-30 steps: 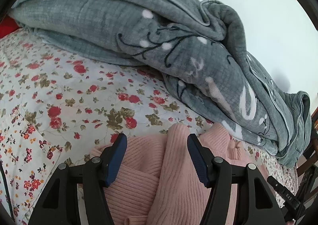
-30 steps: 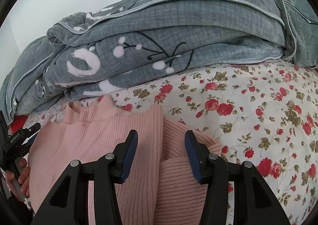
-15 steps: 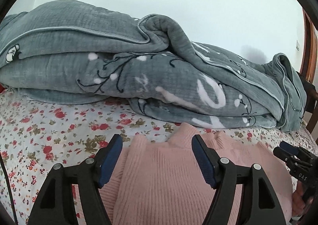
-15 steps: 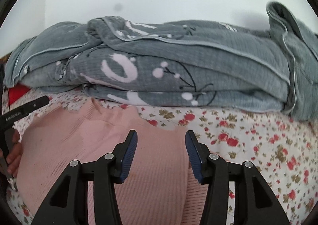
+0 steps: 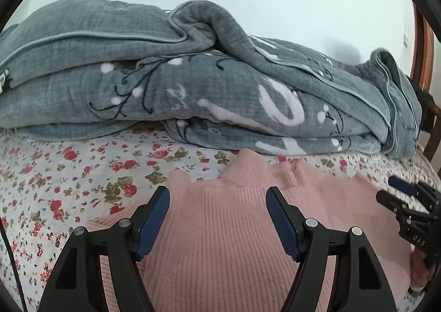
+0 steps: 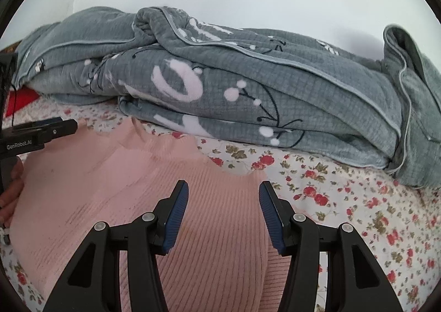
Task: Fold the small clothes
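Your grippers hover over the pink sweater [image 5: 234, 232] on the bed [image 5: 55, 179].
Left gripper [image 5: 217, 199] gapes wide, right gripper [image 6: 223, 194] narrower; neither holds anything; grey blanket [image 5: 193, 86] lies behind.

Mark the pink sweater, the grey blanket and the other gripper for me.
pink sweater [image 5: 220, 229], left wrist view, ribbed chest panel.
grey blanket [image 6: 317, 97], right wrist view, folded front side.
right gripper [image 5: 399, 196], left wrist view, between its fingertips.
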Action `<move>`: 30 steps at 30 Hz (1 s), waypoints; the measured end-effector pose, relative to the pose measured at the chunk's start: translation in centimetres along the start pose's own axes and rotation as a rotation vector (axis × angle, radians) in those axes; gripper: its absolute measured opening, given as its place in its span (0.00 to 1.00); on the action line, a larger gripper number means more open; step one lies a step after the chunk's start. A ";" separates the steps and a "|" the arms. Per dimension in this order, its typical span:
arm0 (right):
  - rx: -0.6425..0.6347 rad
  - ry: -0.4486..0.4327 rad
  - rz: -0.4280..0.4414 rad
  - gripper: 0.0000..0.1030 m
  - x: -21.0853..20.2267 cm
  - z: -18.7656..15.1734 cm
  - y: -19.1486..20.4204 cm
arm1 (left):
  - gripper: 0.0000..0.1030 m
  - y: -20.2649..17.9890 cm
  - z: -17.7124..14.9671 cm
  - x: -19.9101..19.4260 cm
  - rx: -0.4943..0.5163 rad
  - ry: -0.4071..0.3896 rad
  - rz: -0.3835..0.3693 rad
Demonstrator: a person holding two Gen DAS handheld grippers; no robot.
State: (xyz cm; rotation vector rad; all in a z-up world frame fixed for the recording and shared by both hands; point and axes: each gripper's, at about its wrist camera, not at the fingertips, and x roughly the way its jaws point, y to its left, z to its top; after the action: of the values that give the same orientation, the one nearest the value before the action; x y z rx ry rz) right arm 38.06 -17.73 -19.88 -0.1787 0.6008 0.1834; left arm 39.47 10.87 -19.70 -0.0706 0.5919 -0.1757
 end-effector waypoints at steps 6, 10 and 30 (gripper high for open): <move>-0.064 0.081 -0.120 0.51 0.3 0.3 0.7 | 0.69 -1.5 -0.5 0.2 0.094 0.012 0.028; -0.024 0.122 -0.124 0.51 -1.7 -0.5 -0.1 | 0.69 -1.8 -0.5 0.4 0.110 0.027 0.032; 0.486 0.317 0.095 0.65 -2.1 -5.7 -7.1 | 0.69 7.7 -5.7 -6.3 -0.188 0.245 -0.028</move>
State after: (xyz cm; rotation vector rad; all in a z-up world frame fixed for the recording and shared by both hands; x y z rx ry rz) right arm 34.88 -26.10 -22.48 0.2971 0.9511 0.0966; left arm 32.20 19.47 -21.83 -0.2421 0.8519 -0.1565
